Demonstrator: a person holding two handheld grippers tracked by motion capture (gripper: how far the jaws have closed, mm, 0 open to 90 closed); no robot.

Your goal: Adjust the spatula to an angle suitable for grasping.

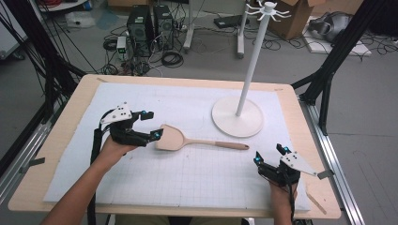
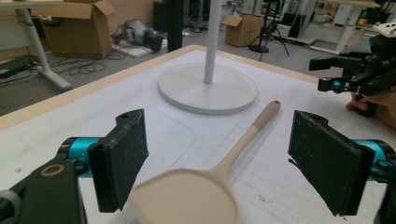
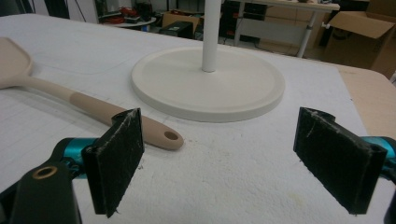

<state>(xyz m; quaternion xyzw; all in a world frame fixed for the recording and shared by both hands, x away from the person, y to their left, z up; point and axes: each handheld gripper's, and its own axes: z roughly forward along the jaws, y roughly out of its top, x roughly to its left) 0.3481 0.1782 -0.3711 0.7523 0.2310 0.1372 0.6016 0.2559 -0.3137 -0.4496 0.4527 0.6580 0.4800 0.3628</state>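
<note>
We have a spatula lying flat on the white gridded mat, its broad blade sitting low between the jaws of our left gripper, which stand wide apart and hold nothing. From the left gripper view the blade lies just ahead of and between the two black pads, and the handle runs away from them toward the stand's round base.

We judge the spatula to be light and stiff: it looks like one smooth, matte piece in pale beige, with a thin, flat, rounded-square blade, a slim neck, and a thicker handle of a slightly warmer tan that ends in a small hanging hole. The finish looks a little slick, so the rough, foam-like pads should help. The blade is thin and close to the mat, awkward to pinch from the sides; we would sooner take the neck or the handle, where the section is rounder and stands a bit higher.

Our right gripper also stands wide open and empty; the handle's end lies just beyond its left jaw, not between the two. The hook stand is a smooth white pole on a disc base.
</note>
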